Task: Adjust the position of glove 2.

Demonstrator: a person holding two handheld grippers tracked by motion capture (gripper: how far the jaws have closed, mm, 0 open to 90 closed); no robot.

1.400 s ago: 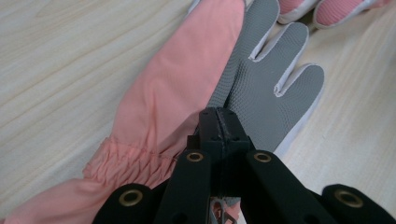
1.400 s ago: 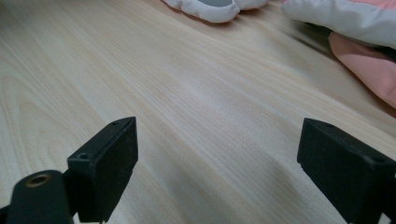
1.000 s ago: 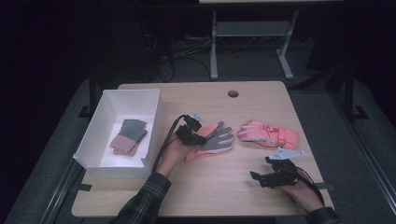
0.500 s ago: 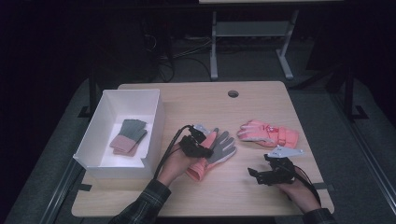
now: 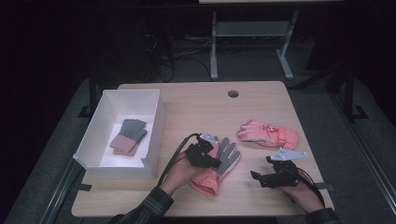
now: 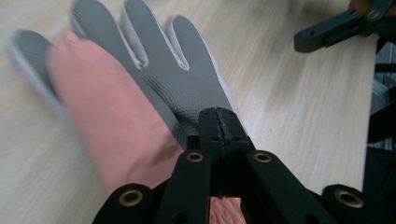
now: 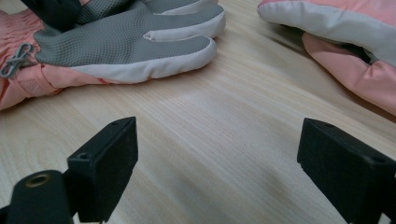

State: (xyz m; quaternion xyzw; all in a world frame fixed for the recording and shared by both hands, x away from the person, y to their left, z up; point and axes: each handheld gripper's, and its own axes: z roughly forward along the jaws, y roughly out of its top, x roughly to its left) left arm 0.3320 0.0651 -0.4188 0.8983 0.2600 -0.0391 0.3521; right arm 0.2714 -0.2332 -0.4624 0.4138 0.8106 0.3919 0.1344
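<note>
A pink glove with a grey palm lies palm up on the wooden table, fingers pointing away and to the right. My left gripper is shut on this glove; in the left gripper view my left gripper pinches the grey palm fabric near the cuff. A second pink glove lies to the right, apart from the first. My right gripper rests open near the front right edge. In the right gripper view my right gripper has bare wood between its jaws, facing the grey-palmed glove and the second glove.
A white open box stands at the left of the table with a folded grey and pink item inside. A round cable hole sits near the far edge. A desk frame stands on the floor behind.
My left gripper has pulled the grey-palmed glove toward the front edge of the table, and the glove now points more away from the person. The right gripper has stayed put.
</note>
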